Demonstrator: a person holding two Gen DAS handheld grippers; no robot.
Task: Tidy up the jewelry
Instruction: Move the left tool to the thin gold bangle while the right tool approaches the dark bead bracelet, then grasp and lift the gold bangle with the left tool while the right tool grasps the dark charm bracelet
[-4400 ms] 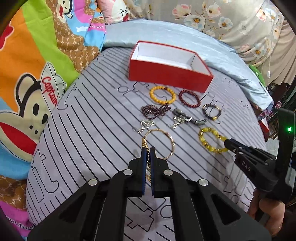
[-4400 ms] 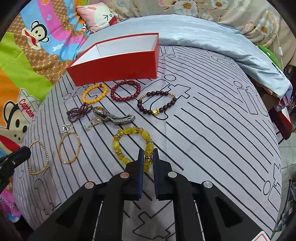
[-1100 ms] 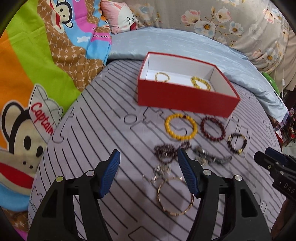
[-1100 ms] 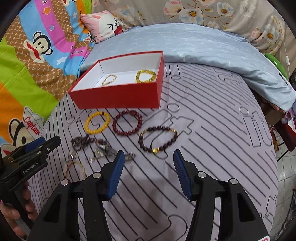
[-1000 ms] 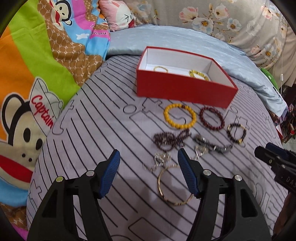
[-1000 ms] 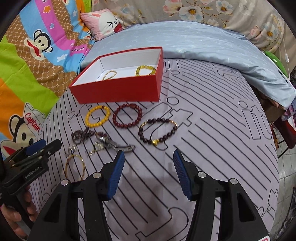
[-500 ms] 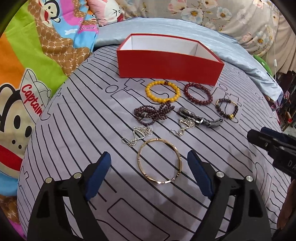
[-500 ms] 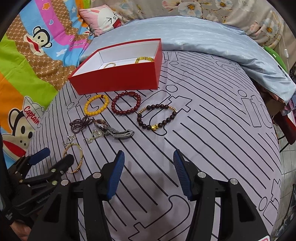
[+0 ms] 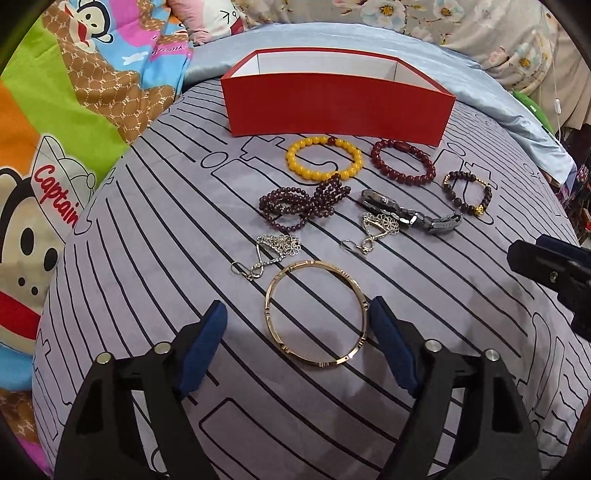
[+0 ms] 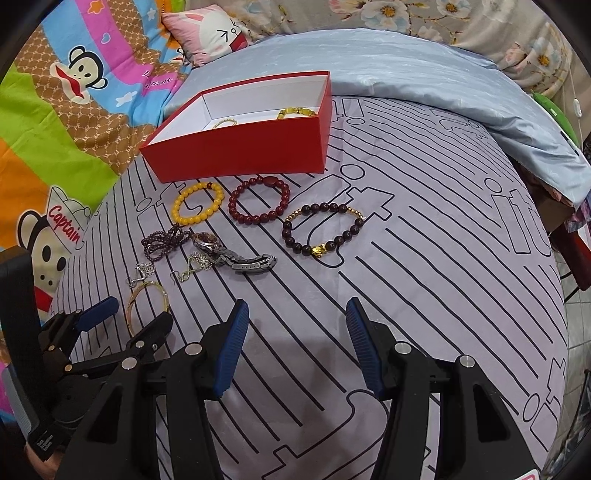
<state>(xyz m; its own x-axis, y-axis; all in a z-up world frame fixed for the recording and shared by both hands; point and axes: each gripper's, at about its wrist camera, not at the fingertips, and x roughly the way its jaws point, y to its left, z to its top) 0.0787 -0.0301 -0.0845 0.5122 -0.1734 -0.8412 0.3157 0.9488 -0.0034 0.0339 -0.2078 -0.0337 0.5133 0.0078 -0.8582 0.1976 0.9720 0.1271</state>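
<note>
A gold bangle (image 9: 316, 313) lies on the grey striped sheet between the open jaws of my left gripper (image 9: 299, 314), which is low over it; it also shows in the right wrist view (image 10: 146, 308). My right gripper (image 10: 295, 314) is open and empty, short of a dark bead bracelet with a gold charm (image 10: 322, 229). A red box (image 9: 336, 98) at the back holds a thin gold chain (image 10: 224, 122) and a yellow bead bracelet (image 10: 297, 110). A yellow bracelet (image 9: 324, 157), a red one (image 9: 402, 161), a purple bead string (image 9: 304, 201), a watch (image 9: 410, 216) and two silver earrings (image 9: 273, 251) lie in between.
The sheet drops off at the bed's right edge (image 10: 554, 258). A cartoon quilt (image 9: 55, 129) lies on the left and a blue satin cover (image 10: 406, 66) behind the box. A pink pillow (image 10: 207, 31) sits at the back.
Both grippers, shut on bracelets 4.4 s ago, are now open, and those bracelets lie in the box. My left gripper has come down and closer, so the bangle now lies between its jaws.
</note>
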